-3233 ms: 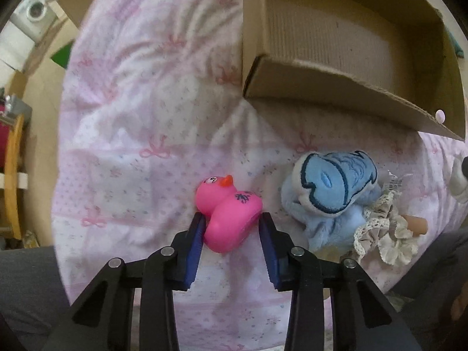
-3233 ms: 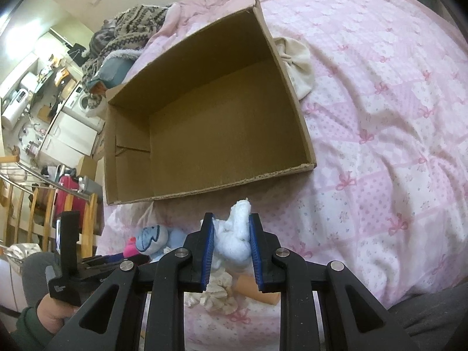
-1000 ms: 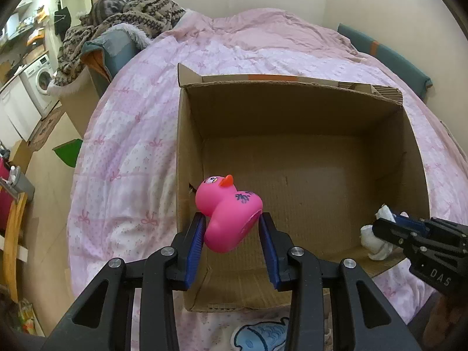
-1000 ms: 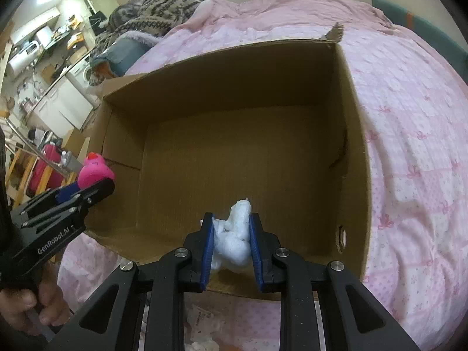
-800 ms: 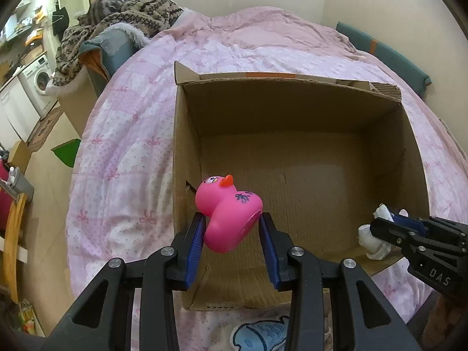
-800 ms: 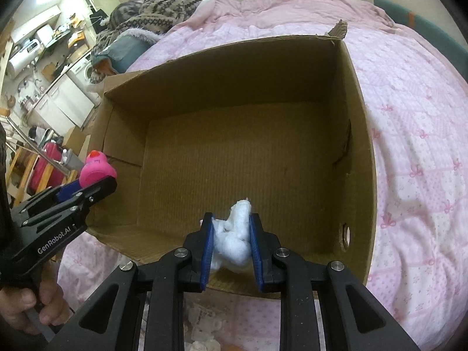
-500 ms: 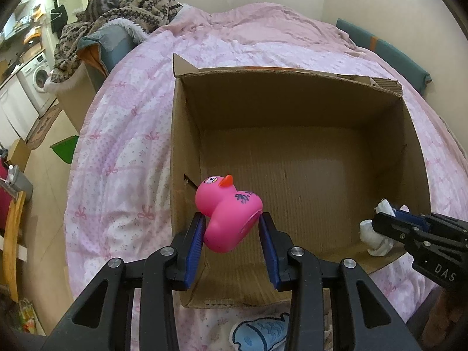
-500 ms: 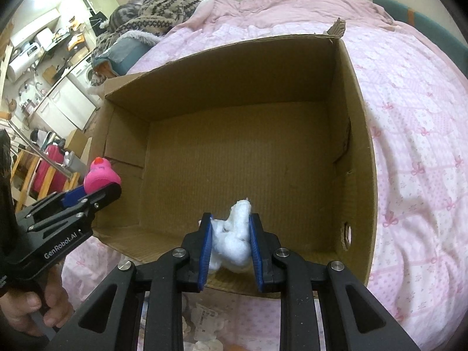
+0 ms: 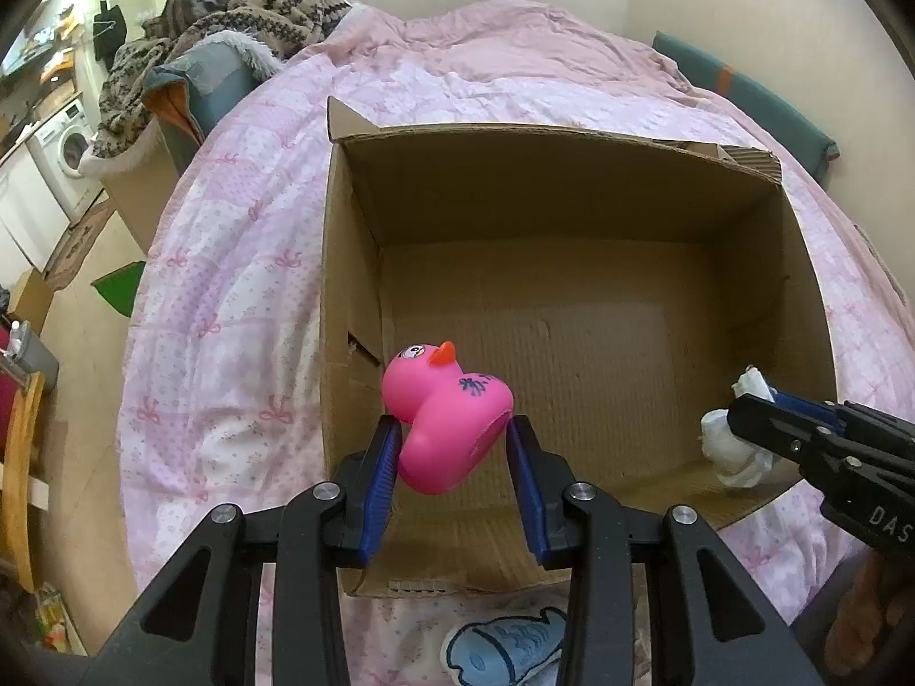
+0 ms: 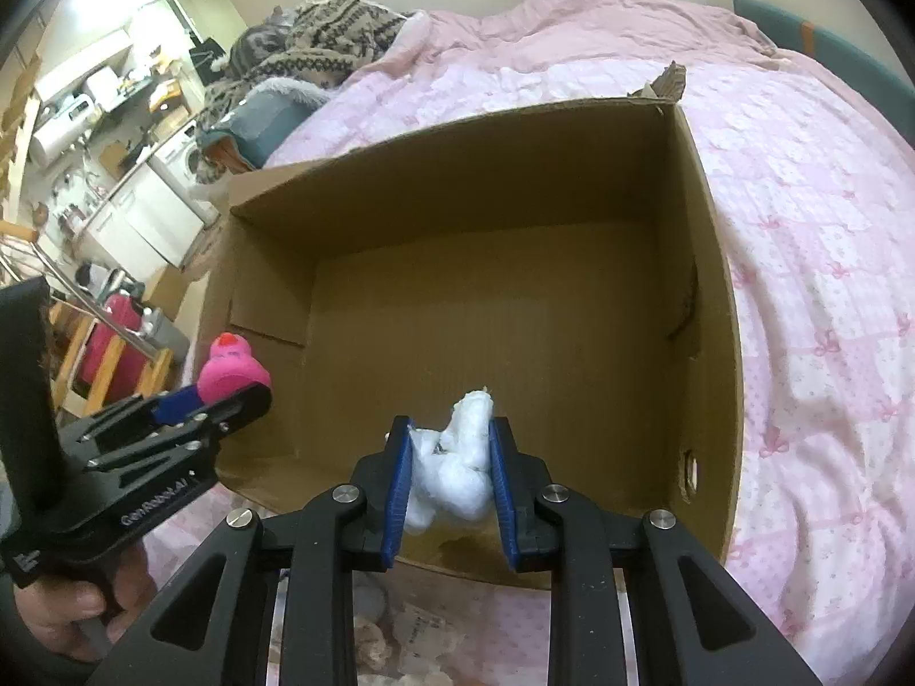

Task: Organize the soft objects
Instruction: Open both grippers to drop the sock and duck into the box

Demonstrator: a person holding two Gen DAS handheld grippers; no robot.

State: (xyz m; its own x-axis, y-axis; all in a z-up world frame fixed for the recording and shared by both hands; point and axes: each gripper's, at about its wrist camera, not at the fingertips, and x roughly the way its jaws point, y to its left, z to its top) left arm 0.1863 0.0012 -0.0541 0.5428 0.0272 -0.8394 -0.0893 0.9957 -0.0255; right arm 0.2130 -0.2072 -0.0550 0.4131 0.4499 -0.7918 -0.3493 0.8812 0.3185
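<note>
My left gripper (image 9: 452,451) is shut on a pink rubber duck (image 9: 446,417) and holds it over the near left corner of an open cardboard box (image 9: 572,171). The duck (image 10: 231,371) and the left gripper (image 10: 223,394) also show in the right wrist view. My right gripper (image 10: 449,466) is shut on a white soft toy (image 10: 457,463) over the box's (image 10: 457,137) near edge. That toy (image 9: 735,446) and the right gripper (image 9: 749,406) appear at the right in the left wrist view. The box floor is bare.
The box sits on a bed with a pink quilt (image 9: 240,263). A blue fish plush (image 9: 503,651) lies on the quilt below the box's near edge. A patterned blanket pile (image 9: 240,17) lies at the far left. Floor and furniture lie left of the bed.
Both grippers have risen from the quilt with their toys and now hang over the box's near edge. In the last second they crept slightly further forward.
</note>
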